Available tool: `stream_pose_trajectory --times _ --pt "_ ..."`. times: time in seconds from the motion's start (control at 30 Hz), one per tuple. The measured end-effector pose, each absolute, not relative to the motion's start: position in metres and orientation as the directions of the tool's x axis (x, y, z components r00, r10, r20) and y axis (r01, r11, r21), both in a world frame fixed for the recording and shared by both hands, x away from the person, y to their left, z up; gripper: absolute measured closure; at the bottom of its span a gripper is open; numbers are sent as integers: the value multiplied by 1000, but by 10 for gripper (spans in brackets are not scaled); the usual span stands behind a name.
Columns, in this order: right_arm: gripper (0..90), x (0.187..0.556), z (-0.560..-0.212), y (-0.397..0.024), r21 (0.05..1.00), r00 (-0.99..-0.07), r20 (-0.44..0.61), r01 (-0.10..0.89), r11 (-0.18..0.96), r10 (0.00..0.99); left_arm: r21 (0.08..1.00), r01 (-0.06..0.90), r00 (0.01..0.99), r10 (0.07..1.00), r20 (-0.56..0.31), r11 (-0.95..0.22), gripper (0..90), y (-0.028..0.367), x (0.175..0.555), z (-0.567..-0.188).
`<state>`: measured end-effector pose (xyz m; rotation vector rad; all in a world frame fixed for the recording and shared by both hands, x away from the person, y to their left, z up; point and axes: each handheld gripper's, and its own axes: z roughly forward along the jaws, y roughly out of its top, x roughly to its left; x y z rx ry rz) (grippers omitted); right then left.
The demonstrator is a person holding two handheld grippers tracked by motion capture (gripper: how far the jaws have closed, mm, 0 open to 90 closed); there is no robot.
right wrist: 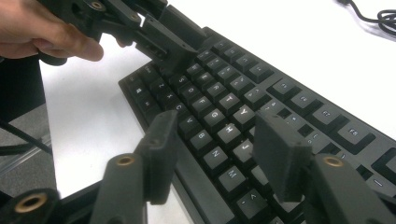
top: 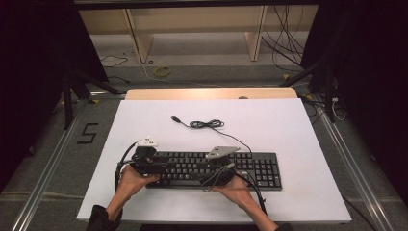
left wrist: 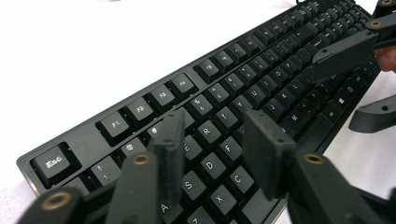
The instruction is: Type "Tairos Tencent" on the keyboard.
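A black keyboard (top: 260,168) lies on the white table top (top: 298,130), its cable (top: 207,124) coiled behind it. My left gripper (top: 164,168) hangs over the keyboard's left end. In the left gripper view its jaws (left wrist: 212,126) stand apart above the letter keys (left wrist: 261,60) with nothing clamped. My right gripper (top: 204,175) is over the keyboard's middle, facing the left one. Its jaws (right wrist: 219,126) are open, one near the keyboard's front edge, the other above the keys (right wrist: 289,93). Each gripper view shows the other gripper farther off: the right gripper (left wrist: 359,84) and the left gripper (right wrist: 168,42).
The loose plug (top: 175,119) of the cable rests on the white top behind the keyboard. A wooden strip (top: 211,93) borders the table's far edge. Metal rails (top: 53,159) run along both sides, with a wooden shelf frame (top: 139,38) and floor cables (top: 284,43) beyond.
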<state>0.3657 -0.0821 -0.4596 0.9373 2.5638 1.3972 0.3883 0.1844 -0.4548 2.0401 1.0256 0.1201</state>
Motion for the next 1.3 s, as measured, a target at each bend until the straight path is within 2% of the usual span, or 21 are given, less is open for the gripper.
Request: stream_pose_trajectory --times 0.1,0.27,0.93,1.3 --pt "557 366 -460 -81 782 -810 215 477 401 545 718 620 658 707 -259 -314 485 185 387 -454" --pt "615 367 -461 -80 781 -814 210 472 409 541 727 615 657 709 -257 -307 443 187 383 -452" --pt "847 371 -466 -71 759 -821 189 470 451 538 752 602 658 701 -276 -269 373 194 373 -449" --pt "893 372 -468 -68 748 -822 176 470 469 542 766 589 668 688 -282 -258 367 195 368 -446"
